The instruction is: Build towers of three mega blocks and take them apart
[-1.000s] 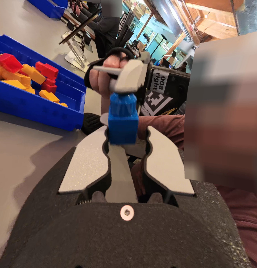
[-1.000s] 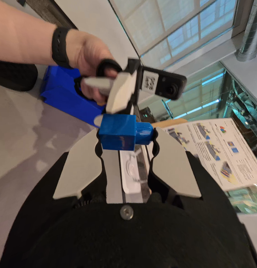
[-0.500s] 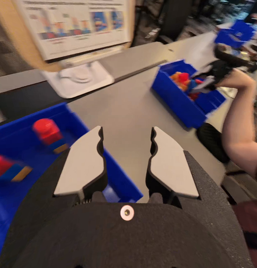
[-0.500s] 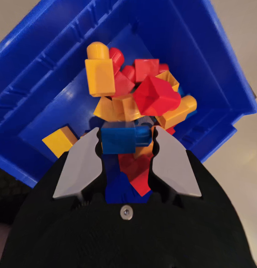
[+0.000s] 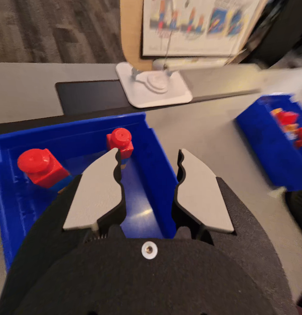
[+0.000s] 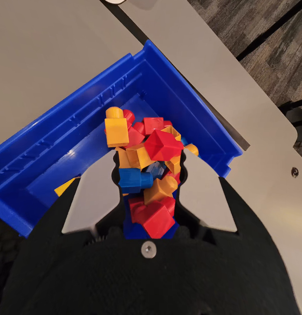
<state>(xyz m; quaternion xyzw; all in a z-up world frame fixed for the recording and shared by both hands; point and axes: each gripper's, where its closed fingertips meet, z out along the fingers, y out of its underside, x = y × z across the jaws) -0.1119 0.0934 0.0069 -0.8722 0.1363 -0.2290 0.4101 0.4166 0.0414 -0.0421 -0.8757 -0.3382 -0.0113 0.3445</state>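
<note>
Loose blocks (image 6: 146, 163) heaped in bin (image 6: 206, 109)

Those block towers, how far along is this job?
Mid-job, in the taking-apart phase, it seems. Done: many loose blocks lie piled in one blue bin, a blue block among them between the open right gripper's fingers, apparently released. In hand: nothing; the left gripper is open over the other bin. Left: two red-topped towers stand there, not yet dismantled.
</note>
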